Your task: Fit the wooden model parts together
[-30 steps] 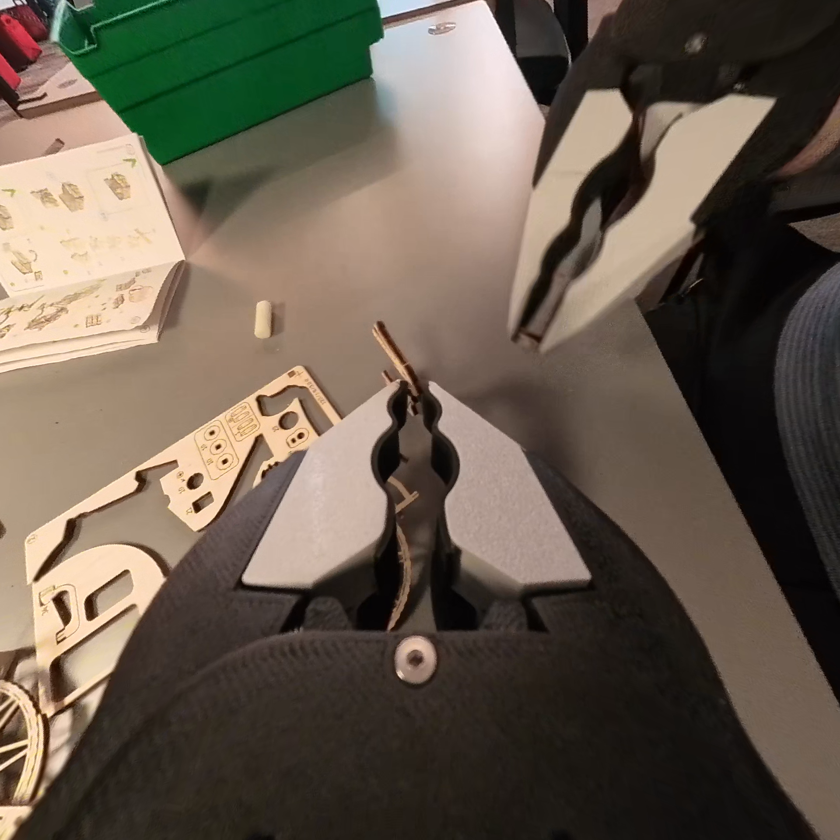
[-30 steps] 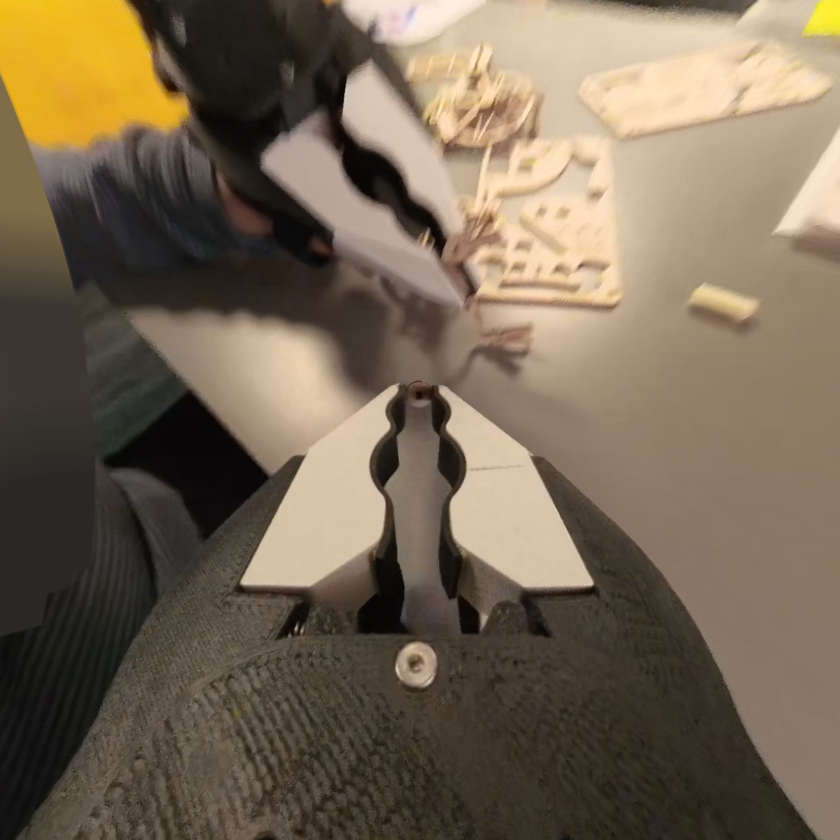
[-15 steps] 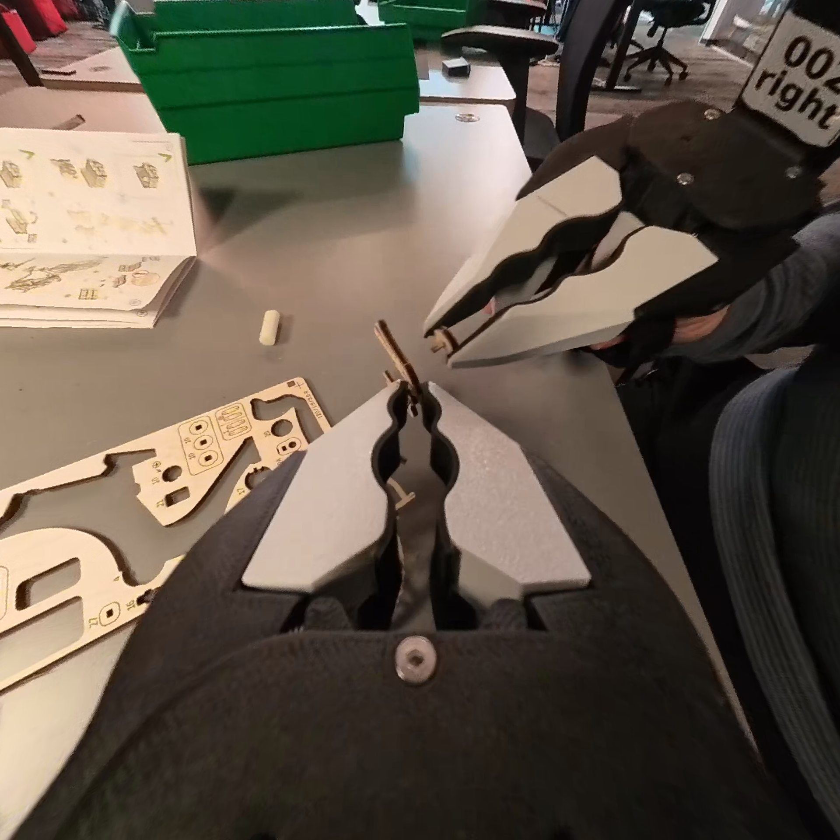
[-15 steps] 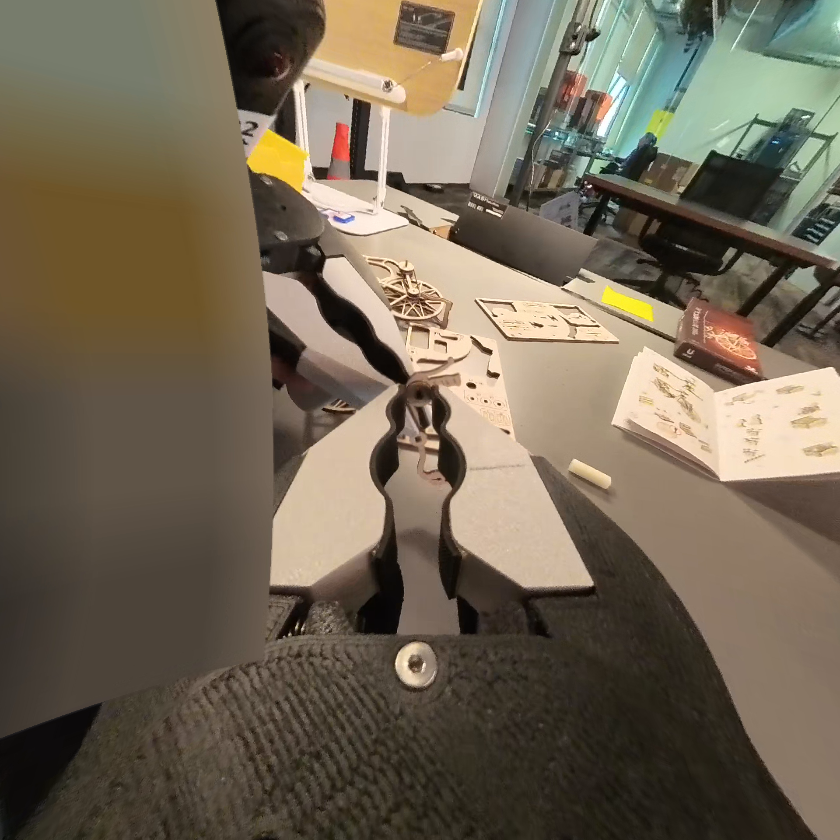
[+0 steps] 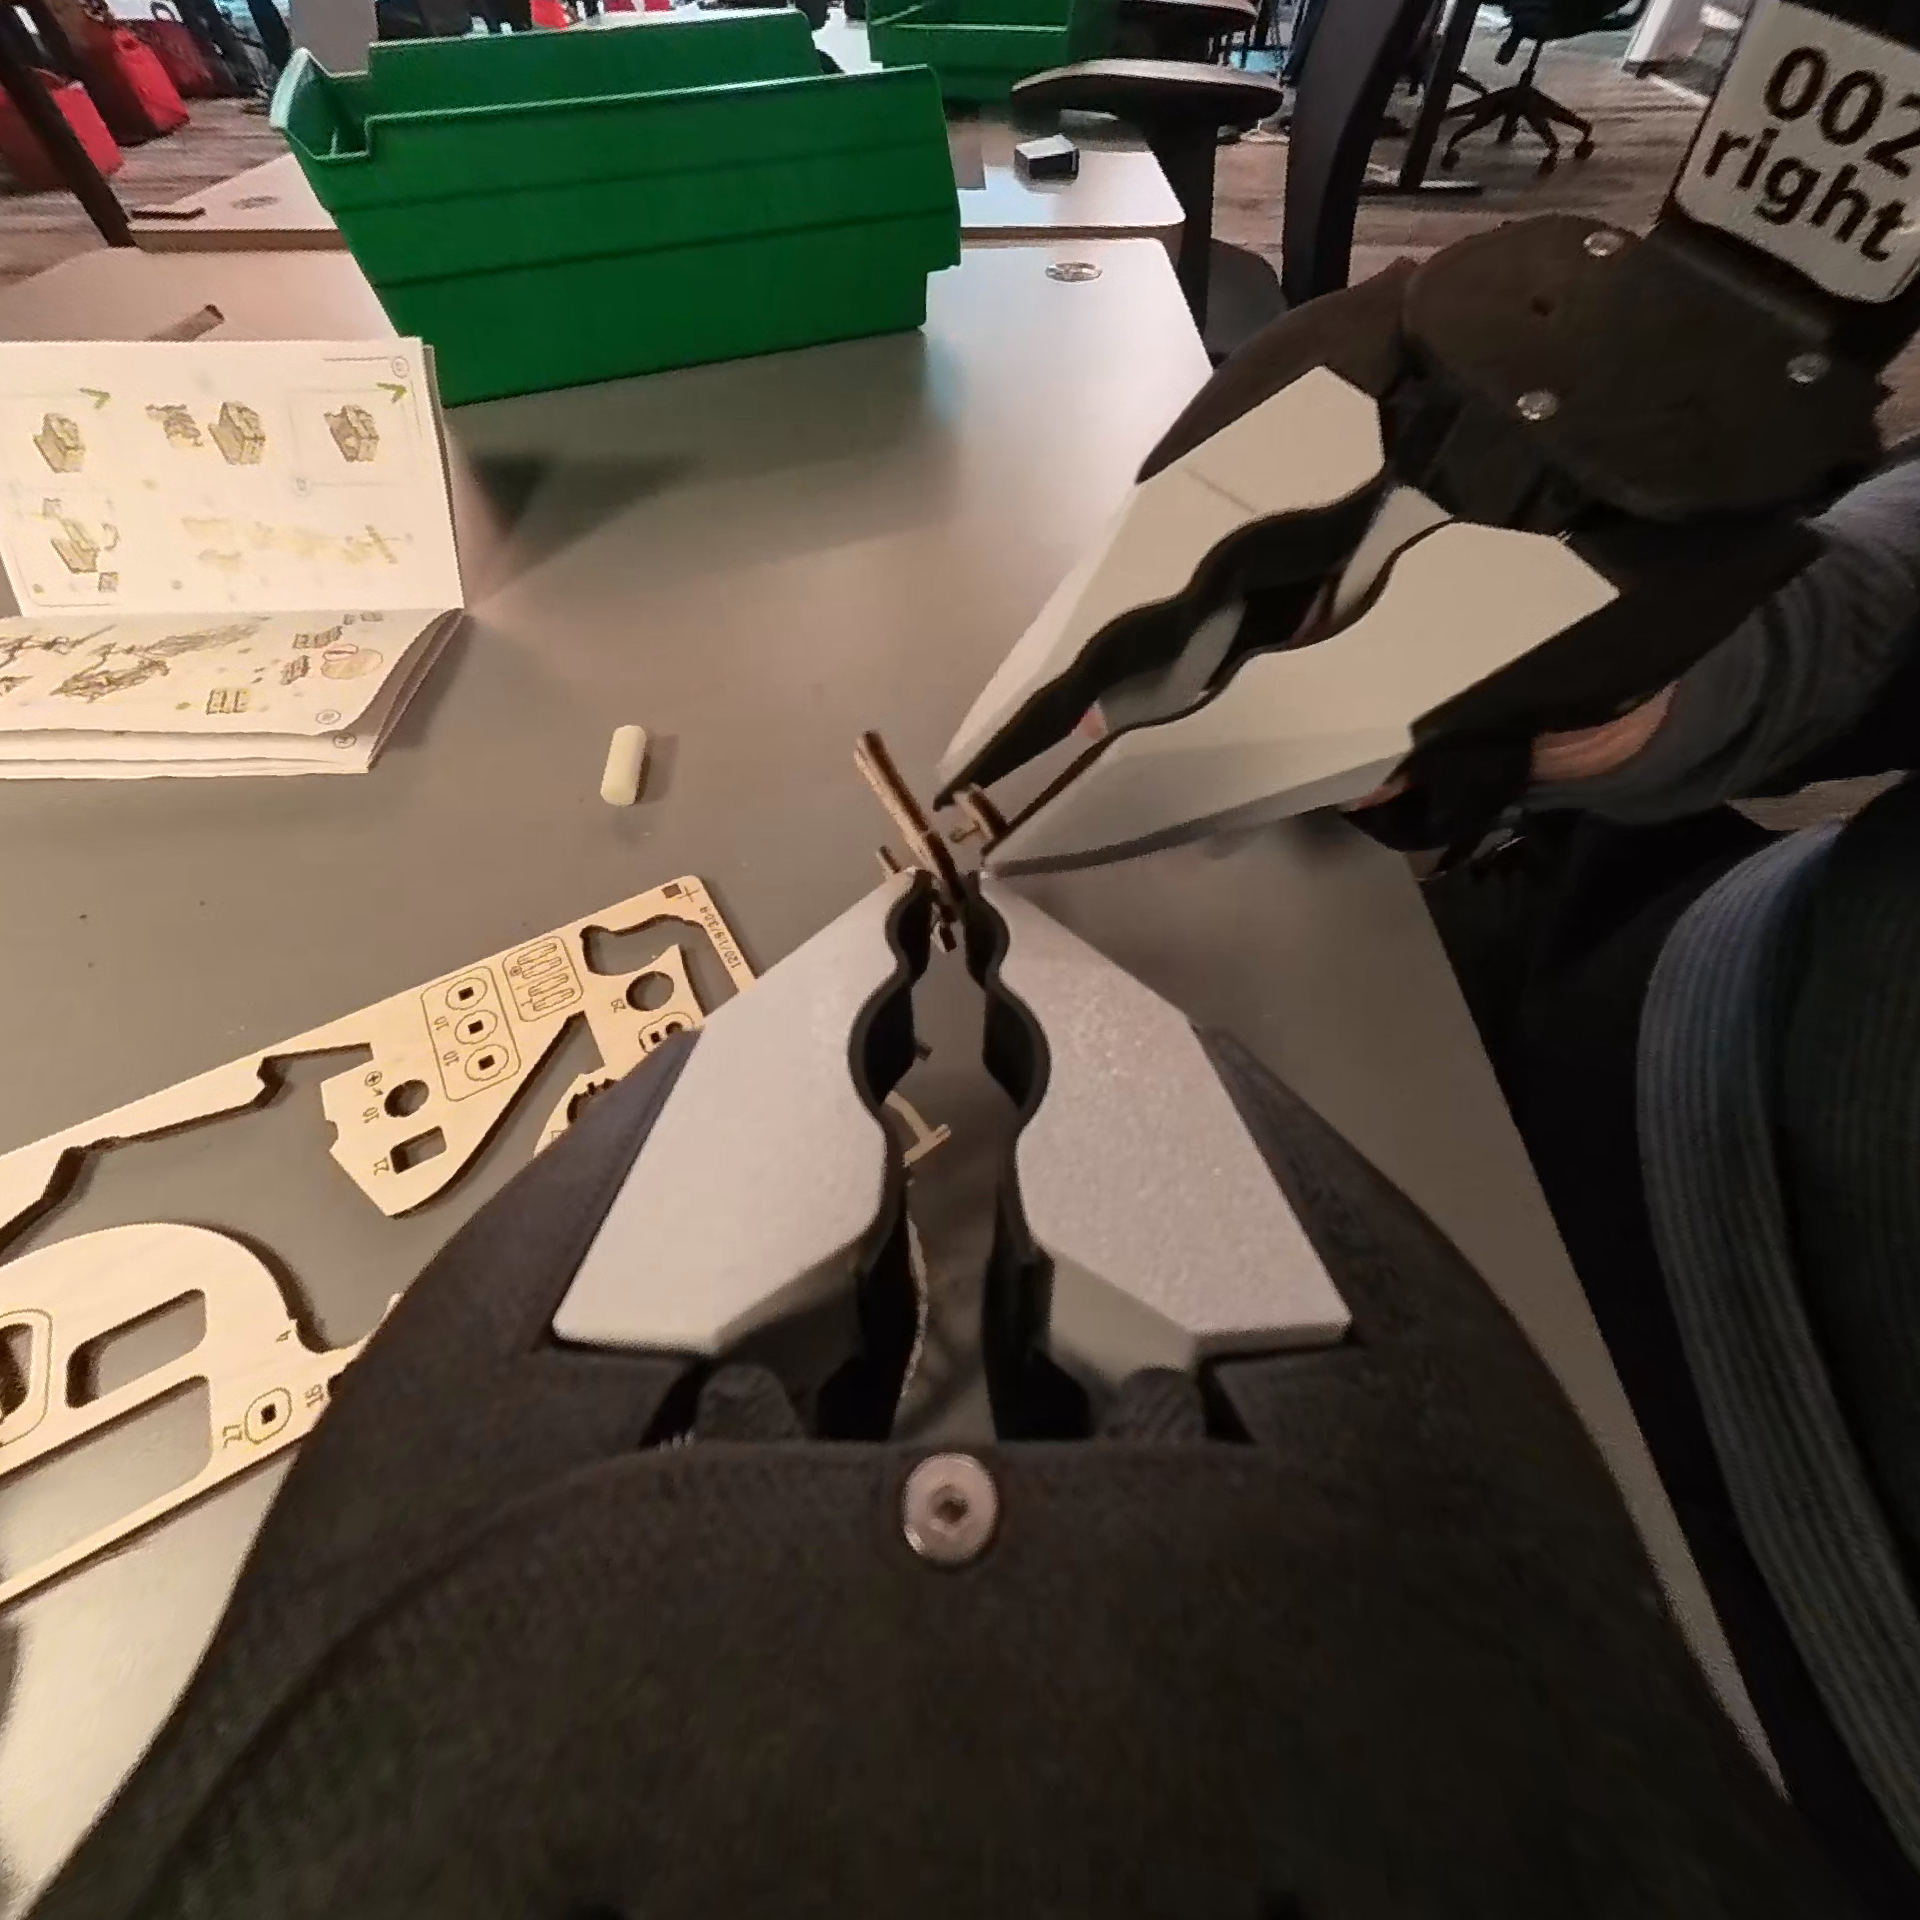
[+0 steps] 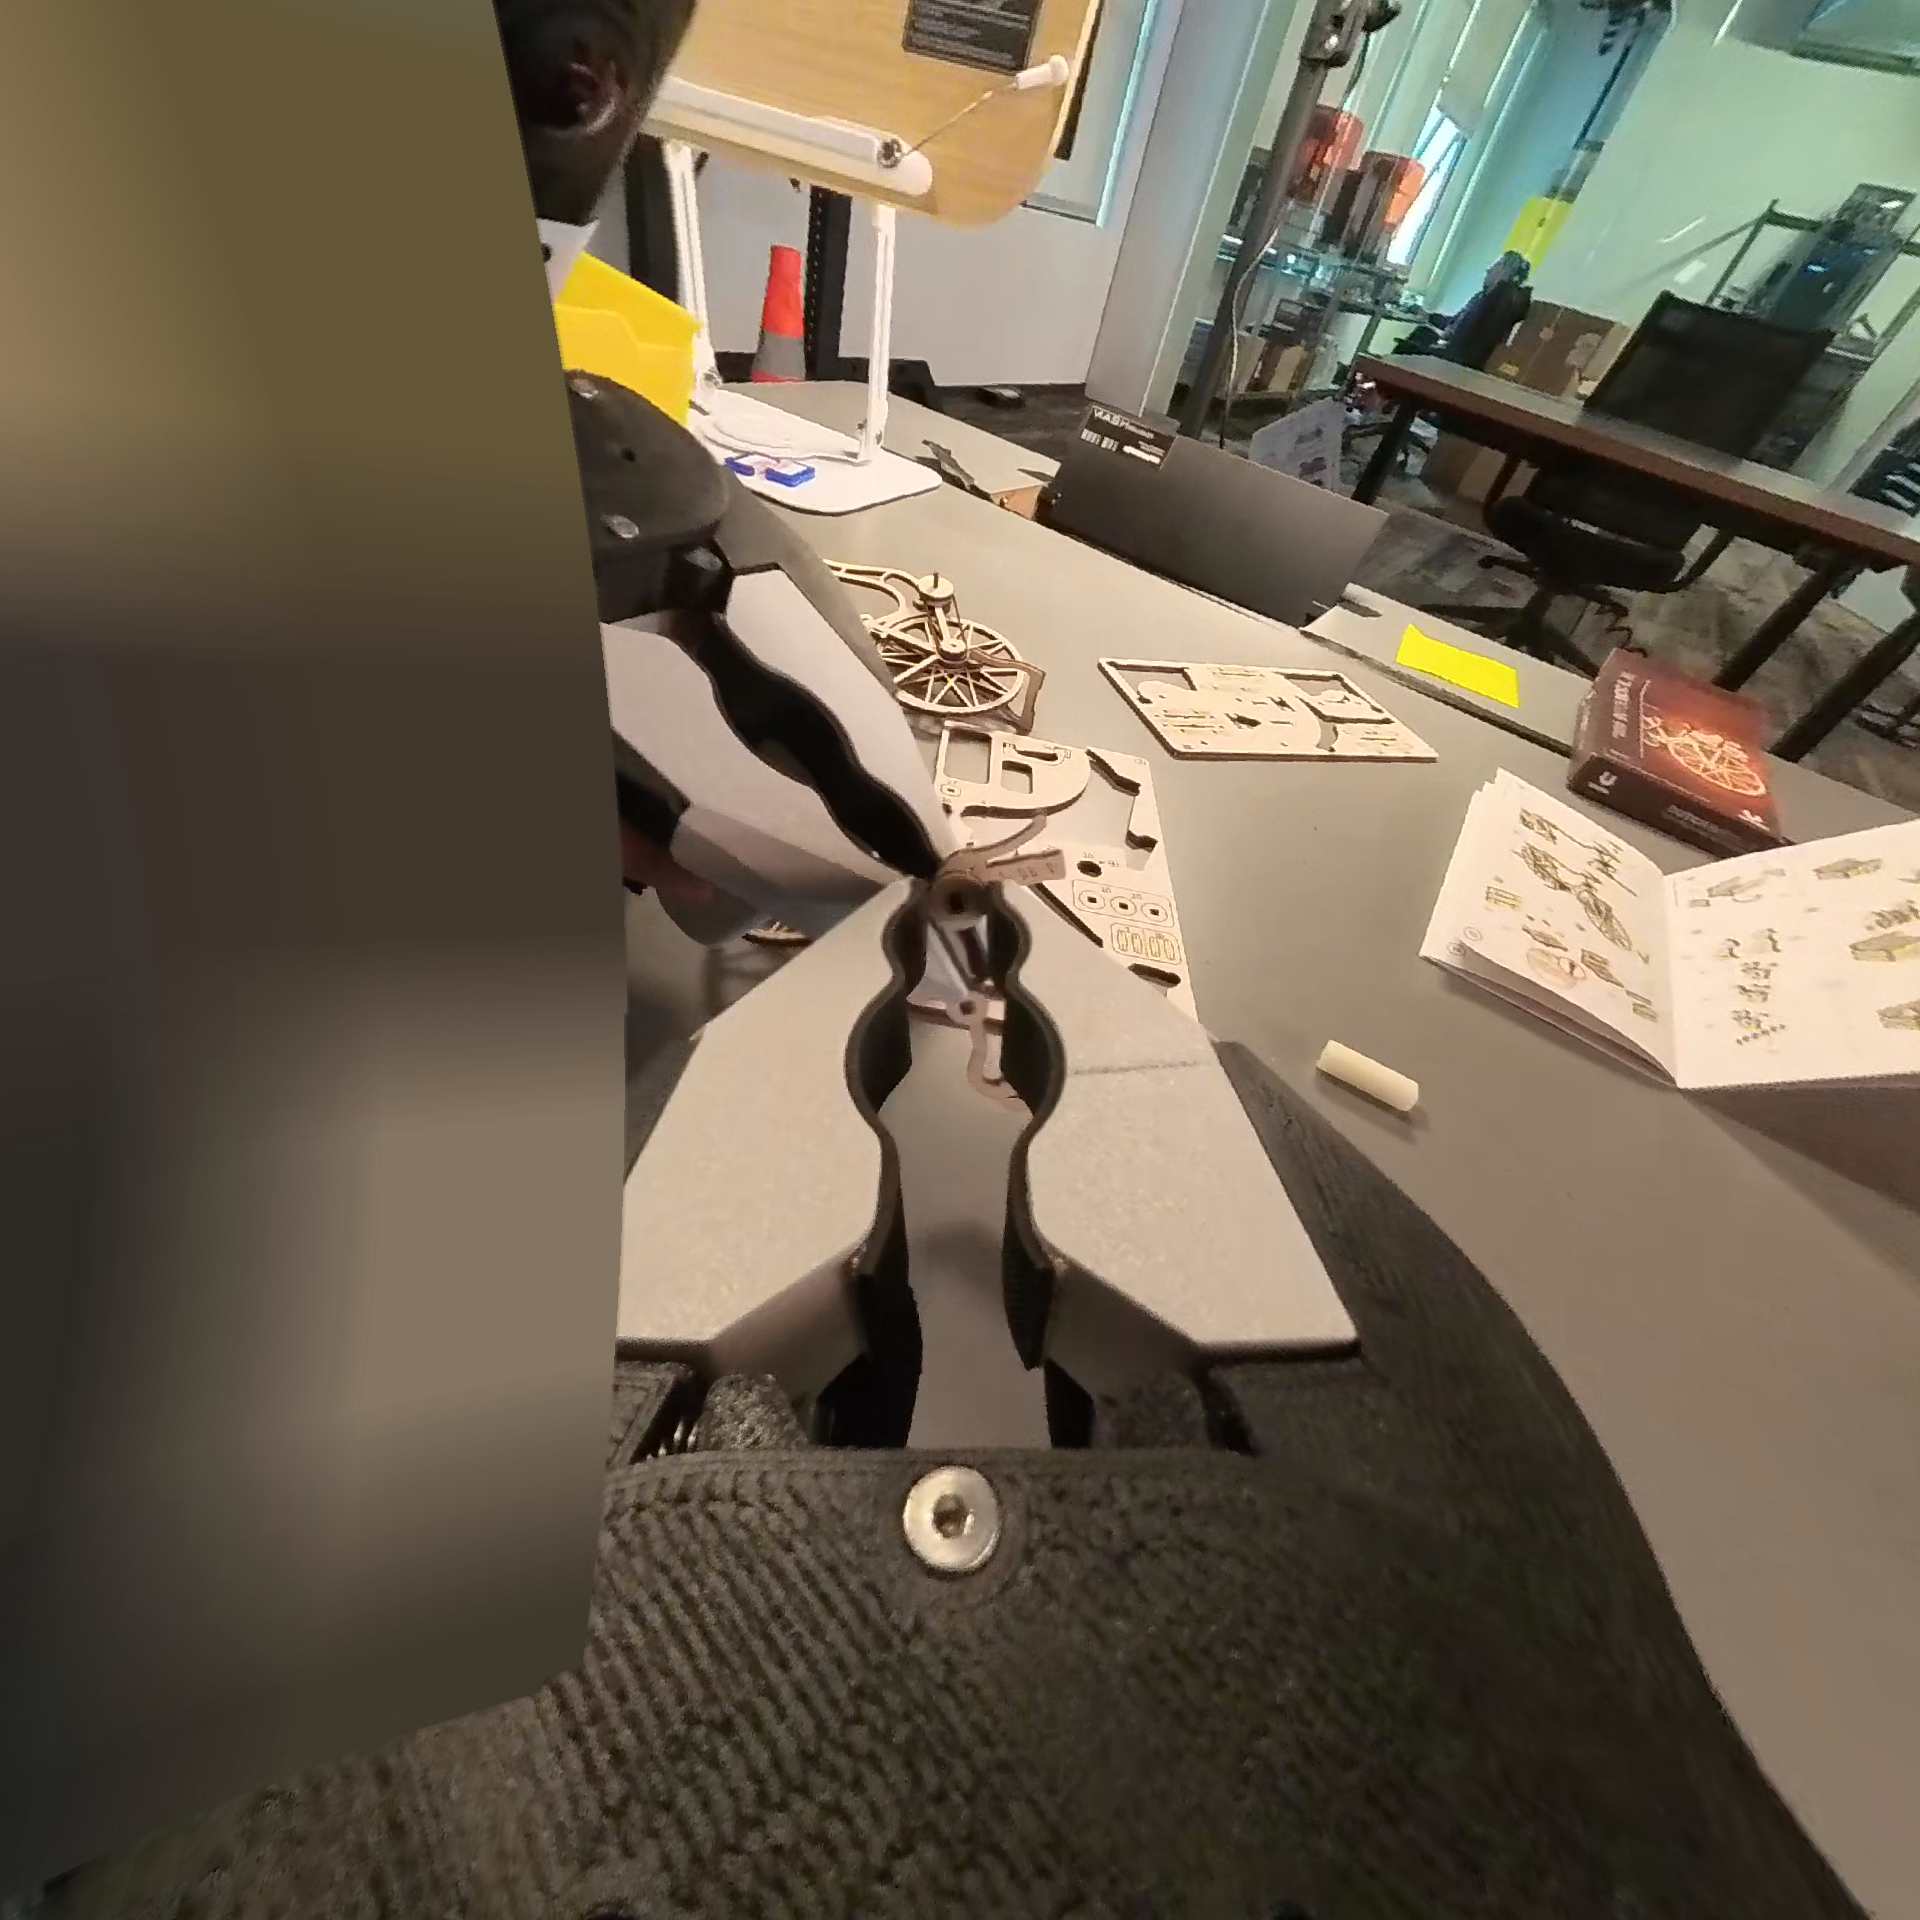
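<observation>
My left gripper [image 5: 940, 888] is shut on a thin, flat wooden part [image 5: 894, 790] that sticks up and away past its tips. My right gripper [image 5: 971, 821] comes in from the right, shut on a small round wooden peg [image 5: 979, 805] that sits against the flat part. In the right wrist view my right gripper [image 6: 951, 899] holds the peg [image 6: 949, 891] at its tips, and my left gripper [image 6: 925, 862] meets it from the left. The flat part [image 6: 1023, 864] shows there with a hooked end hanging between my right fingers. Both grippers are held above the grey table [image 5: 831, 540].
A cut-out wooden sheet [image 5: 468, 1029] lies left of my left gripper, with a second sheet [image 6: 1257, 712] and a spoked wheel assembly [image 6: 951, 655] farther off. An open booklet [image 5: 208, 540], a white stick [image 5: 624, 764], green bins [image 5: 644, 208] and a dark box [image 6: 1673, 748] are around. The table edge [image 5: 1507, 1091] is close on the right. The grippers are tip to tip, or close to it. The spoked wheel assembly [image 6: 951, 655] is about equally far from each gripper, around 20 cm.
My right gripper has swung down and in from the upper right until its peg meets the part in my left gripper. My left gripper has stayed almost still.
</observation>
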The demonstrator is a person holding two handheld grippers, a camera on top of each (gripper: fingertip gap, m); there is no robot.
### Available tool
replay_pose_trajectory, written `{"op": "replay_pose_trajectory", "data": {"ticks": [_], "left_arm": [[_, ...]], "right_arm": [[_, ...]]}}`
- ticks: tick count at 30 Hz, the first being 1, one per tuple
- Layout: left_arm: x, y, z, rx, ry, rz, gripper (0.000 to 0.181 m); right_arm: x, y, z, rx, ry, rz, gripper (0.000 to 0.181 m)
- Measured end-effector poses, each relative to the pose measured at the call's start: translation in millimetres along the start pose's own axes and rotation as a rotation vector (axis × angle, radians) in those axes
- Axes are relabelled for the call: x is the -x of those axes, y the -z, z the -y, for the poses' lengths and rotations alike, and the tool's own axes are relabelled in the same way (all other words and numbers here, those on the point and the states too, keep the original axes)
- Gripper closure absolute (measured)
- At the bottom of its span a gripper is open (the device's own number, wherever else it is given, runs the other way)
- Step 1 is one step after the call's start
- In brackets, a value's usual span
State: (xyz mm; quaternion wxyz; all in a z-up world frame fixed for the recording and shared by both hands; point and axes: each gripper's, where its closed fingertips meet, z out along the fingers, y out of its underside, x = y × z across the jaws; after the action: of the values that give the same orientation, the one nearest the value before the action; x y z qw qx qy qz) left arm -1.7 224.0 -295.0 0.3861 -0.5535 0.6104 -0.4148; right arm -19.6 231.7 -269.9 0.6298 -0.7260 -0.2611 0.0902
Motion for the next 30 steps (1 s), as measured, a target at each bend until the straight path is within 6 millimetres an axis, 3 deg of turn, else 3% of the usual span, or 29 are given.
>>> {"op": "replay_pose_trajectory", "data": {"ticks": [25,27,30], "left_arm": [[5,-4,-9,0.093,-0.155,0.103,0.176],[3,-4,-11,0.106,-0.179,0.09,0.173],[-8,-4,-12,0.117,-0.155,-0.005,0.154]], "right_arm": [[-2,-5,-11,0.084,-0.138,0.038,0.173],[-2,-5,-12,0.093,-0.144,0.046,0.173],[-3,-5,-13,0.093,-0.149,0.057,0.173]]}}
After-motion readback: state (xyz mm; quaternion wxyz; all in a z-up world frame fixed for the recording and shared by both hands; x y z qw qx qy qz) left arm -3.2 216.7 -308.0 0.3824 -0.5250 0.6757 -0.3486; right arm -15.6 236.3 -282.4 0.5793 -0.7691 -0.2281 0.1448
